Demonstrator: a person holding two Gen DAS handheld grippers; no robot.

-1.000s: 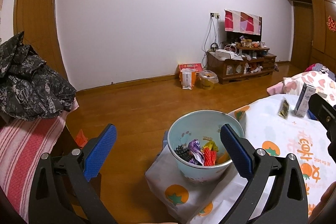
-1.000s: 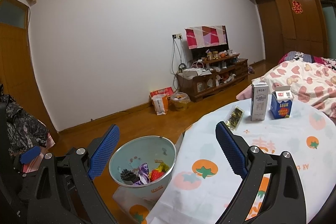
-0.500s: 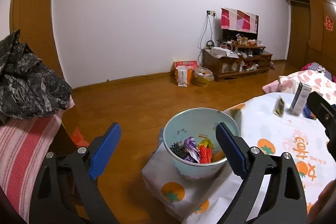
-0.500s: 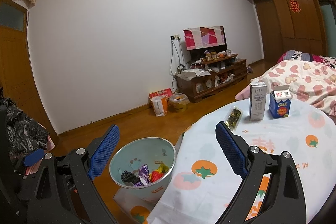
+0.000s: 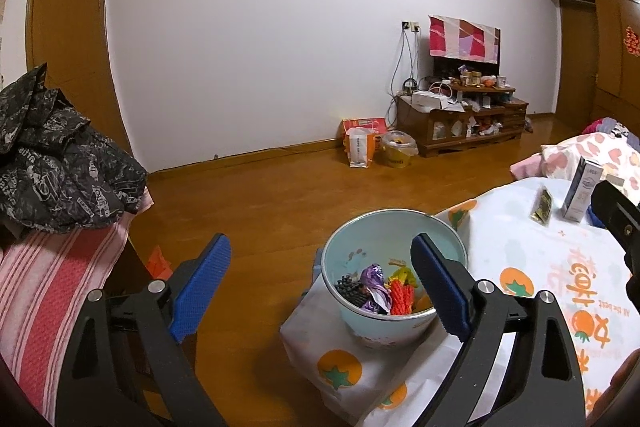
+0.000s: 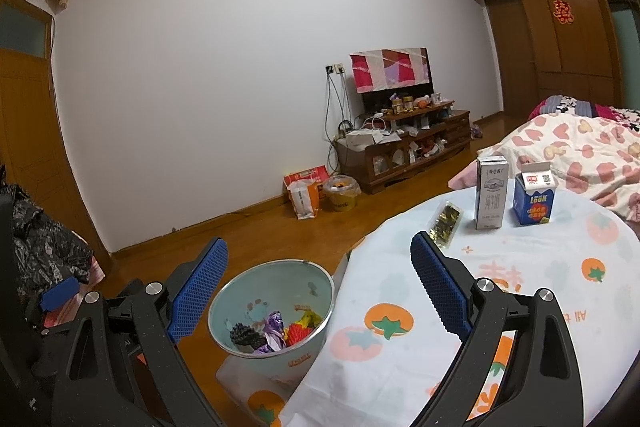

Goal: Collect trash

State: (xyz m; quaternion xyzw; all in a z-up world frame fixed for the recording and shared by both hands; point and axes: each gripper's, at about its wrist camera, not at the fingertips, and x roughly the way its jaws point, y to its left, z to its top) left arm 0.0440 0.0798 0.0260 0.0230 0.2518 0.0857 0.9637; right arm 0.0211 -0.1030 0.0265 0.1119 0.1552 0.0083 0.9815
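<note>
The left gripper hangs with its blue pads spread wide and nothing between them, and the right gripper is likewise spread and empty. Taking the pale blue bin as the landmark: it stands on the wooden floor just beside the edge of the round table, whose tomato-print cloth drapes down against the bin's side. Inside the bin lie crumpled wrappers, purple, red, yellow and black. On the table, beyond the bin and to its right, a small dark-and-gold packet lies flat near the far edge; just right of that stands a tall grey-white carton, and beside it a shorter blue carton, both upright and apart from each other. Left of the bin, a dark printed jacket is heaped on a pink striped cover. Far behind the bin, against the white wall, sit a paper bag and a cluttered wooden TV cabinet.
</note>
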